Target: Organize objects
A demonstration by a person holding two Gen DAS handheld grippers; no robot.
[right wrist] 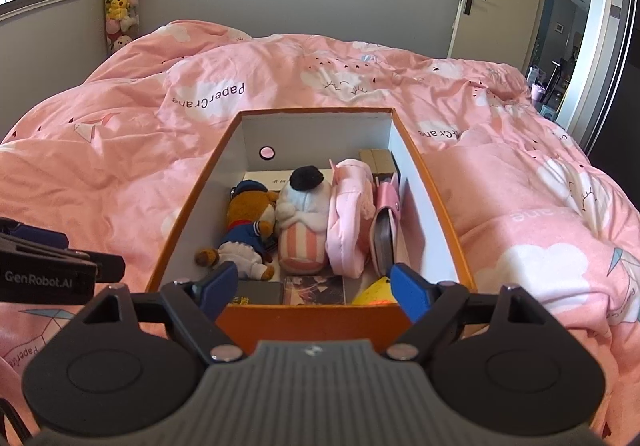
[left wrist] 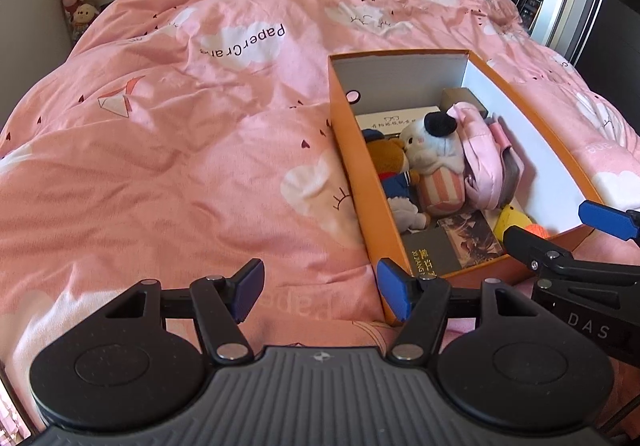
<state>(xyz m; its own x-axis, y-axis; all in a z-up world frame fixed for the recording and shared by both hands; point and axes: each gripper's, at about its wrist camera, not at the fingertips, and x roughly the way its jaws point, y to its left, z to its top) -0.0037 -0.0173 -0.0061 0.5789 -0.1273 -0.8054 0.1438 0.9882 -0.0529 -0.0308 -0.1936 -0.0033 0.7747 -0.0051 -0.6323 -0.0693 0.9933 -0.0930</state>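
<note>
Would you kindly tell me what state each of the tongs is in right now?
Left tongs: open, holding nothing.
Right tongs: open, holding nothing, at the orange box's near end.

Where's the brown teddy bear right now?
In the right wrist view, the brown teddy bear lies inside the orange box, at its left wall, beside the striped plush.

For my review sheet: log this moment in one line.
left gripper open, empty | right gripper open, empty | orange cardboard box on bed, filled
</note>
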